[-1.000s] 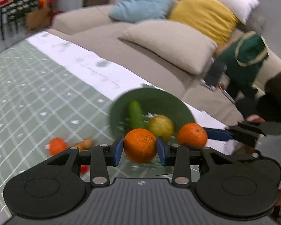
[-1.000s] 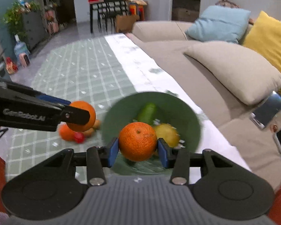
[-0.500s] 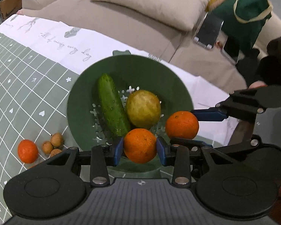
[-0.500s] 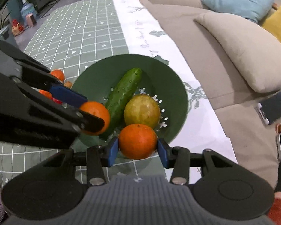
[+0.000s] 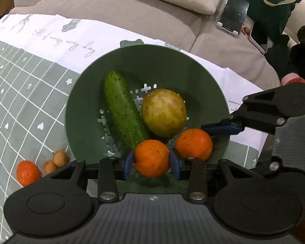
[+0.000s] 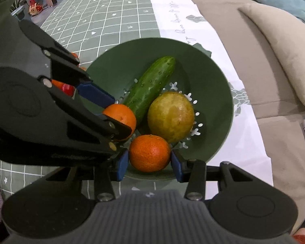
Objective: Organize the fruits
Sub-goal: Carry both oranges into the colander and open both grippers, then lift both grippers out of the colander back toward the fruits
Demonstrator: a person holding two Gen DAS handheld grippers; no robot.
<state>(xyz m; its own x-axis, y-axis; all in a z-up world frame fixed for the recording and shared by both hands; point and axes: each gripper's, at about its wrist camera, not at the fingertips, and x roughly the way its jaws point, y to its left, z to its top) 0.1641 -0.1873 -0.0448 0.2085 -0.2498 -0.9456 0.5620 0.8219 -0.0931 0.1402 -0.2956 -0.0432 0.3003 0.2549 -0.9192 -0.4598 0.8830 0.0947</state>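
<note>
A green bowl [image 5: 172, 61] [image 6: 217, 85] on the tablecloth holds a cucumber [image 5: 122, 109] [image 6: 150, 85] and a yellow-green round fruit [image 5: 164, 112] [image 6: 170, 116]. My left gripper [image 5: 151, 159] is shut on an orange [image 5: 151, 157] over the bowl's near rim. My right gripper [image 6: 149, 161] is shut on a second orange [image 6: 149, 152], also low over the near side of the bowl. In the left wrist view the right gripper's orange [image 5: 193, 144] hangs just right of mine. In the right wrist view the left gripper's orange [image 6: 122, 118] sits beside the cucumber.
Outside the bowl on the green checked cloth lie another orange [image 5: 28, 172] and small brown fruits [image 5: 60, 158]. A small red fruit [image 6: 68, 89] shows behind the left gripper. A beige sofa [image 5: 132, 10] with cushions and a phone [image 5: 232, 18] runs along the table's far edge.
Both grippers tipped downward and came in low over the bowl with their oranges. The bowl now fills the middle of both views, and the two oranges hang close together.
</note>
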